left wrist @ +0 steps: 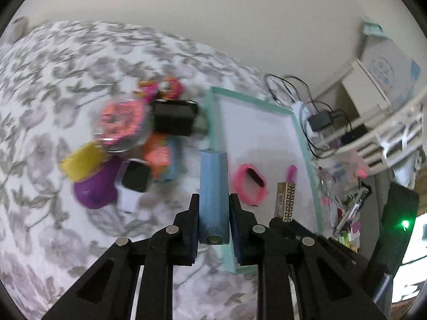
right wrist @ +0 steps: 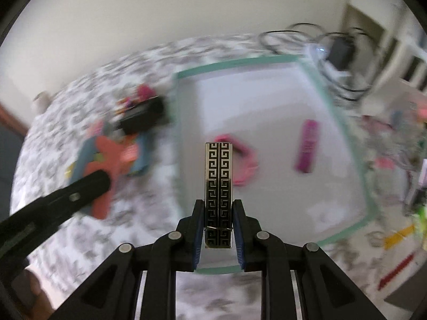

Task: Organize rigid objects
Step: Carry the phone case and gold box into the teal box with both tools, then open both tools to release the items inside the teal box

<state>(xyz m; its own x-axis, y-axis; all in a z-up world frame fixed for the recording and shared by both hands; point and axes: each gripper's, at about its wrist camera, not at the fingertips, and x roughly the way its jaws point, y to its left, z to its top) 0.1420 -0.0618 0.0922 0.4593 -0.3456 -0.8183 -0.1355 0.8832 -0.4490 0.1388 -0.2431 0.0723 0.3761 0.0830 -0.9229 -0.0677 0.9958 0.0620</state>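
Floral bedspread (left wrist: 53,80), left tool (left wrist: 213,200) clamping blue block (left wrist: 213,186), right tool (right wrist: 218,205) clamping patterned bar (right wrist: 218,186)

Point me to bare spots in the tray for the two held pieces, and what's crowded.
The far half of the tray, beyond the pink band and magenta piece, is bare; so is its near right corner. The pile left of the tray, around the black box, is crowded. The blue block and patterned bar are both gripped.

Tray (left wrist: 307,144) on bedspread (left wrist: 53,80) (leaf-patterned)
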